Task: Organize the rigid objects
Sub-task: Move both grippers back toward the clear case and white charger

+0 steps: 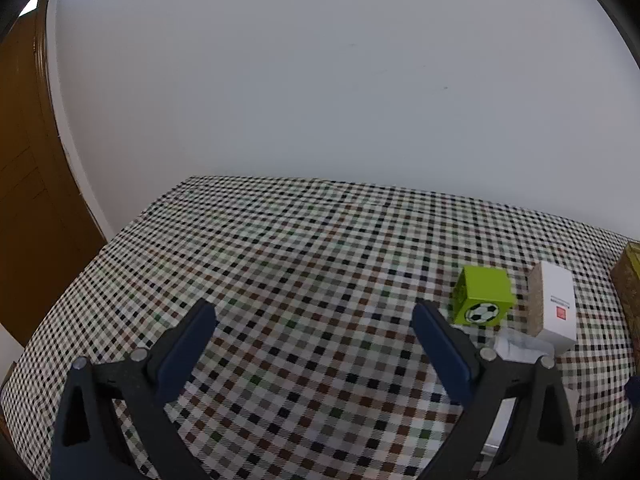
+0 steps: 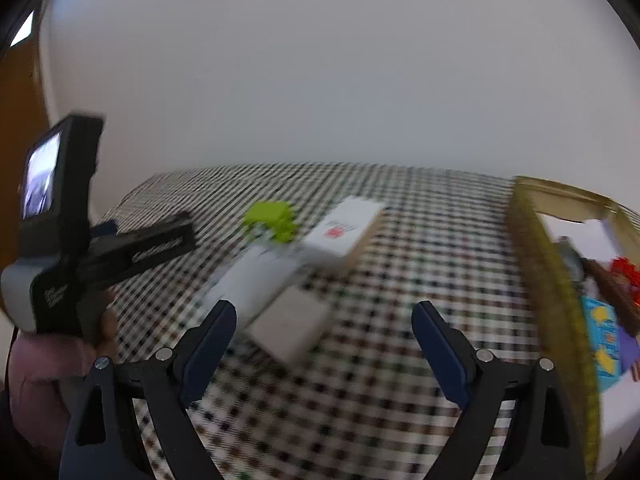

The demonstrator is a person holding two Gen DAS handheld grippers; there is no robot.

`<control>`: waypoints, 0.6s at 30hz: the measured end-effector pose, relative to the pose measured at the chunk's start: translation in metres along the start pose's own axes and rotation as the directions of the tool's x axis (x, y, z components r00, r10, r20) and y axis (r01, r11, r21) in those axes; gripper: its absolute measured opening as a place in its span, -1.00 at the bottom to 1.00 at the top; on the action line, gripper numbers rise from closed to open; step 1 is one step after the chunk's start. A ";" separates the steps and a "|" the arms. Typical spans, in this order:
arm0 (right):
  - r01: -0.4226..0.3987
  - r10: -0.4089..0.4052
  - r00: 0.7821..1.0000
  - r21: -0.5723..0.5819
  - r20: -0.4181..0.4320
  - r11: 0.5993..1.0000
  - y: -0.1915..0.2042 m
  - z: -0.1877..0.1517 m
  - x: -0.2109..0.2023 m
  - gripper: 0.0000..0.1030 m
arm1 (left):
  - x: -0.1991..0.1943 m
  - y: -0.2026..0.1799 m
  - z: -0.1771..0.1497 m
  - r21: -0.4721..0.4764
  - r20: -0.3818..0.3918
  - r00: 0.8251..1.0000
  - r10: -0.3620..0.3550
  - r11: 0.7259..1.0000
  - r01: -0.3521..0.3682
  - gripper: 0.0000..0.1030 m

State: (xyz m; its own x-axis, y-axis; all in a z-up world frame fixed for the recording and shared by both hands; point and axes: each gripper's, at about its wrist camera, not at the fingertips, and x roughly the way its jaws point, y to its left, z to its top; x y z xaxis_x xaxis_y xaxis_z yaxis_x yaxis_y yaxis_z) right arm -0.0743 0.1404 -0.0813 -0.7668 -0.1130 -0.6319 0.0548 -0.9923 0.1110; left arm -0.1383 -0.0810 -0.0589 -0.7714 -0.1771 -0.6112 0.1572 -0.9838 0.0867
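Up close, we hold our left tool (image 1: 314, 314) with its 2 blue-padded fingers spread wide and nothing between them, hovering above the checked cloth of the desk (image 1: 280, 248). Our right tool (image 2: 324, 316) is likewise spread apart and carries nothing, though its view is smeared by motion blur. Just past the right tool's fingers, 2 pale flat boxes lie on the cloth, the nearer grey box (image 2: 290, 326) touching the white one (image 2: 260, 280) behind it. Farther on sit the red-logo white box (image 1: 554, 306) and, just beside it on the left, the green cube (image 1: 484, 296) with a football printed on its near face; both rest on the desk, well to the right of the left tool. At the far right stands an open yellow-walled box (image 2: 556, 280) holding colourful items too blurred for us to name. Behind everything rises a plain white wall (image 1: 320, 80), with a brown wooden door (image 1: 24, 160) at the left.
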 end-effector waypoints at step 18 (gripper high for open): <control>0.086 -0.074 0.988 0.084 -0.137 0.993 -0.047 -0.002 0.023 0.77 | -0.003 0.001 0.000 0.034 0.012 0.999 -0.050 0.998 0.049 0.95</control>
State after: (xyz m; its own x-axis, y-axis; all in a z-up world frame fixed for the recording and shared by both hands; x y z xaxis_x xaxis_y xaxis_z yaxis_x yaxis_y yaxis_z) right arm -0.0930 0.1843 -0.1021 -0.6741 -0.0454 -0.7372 -0.0653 -0.9905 0.1207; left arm -0.1361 -0.0810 -0.0573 -0.7853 -0.1285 -0.6056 0.0981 -0.9917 0.0832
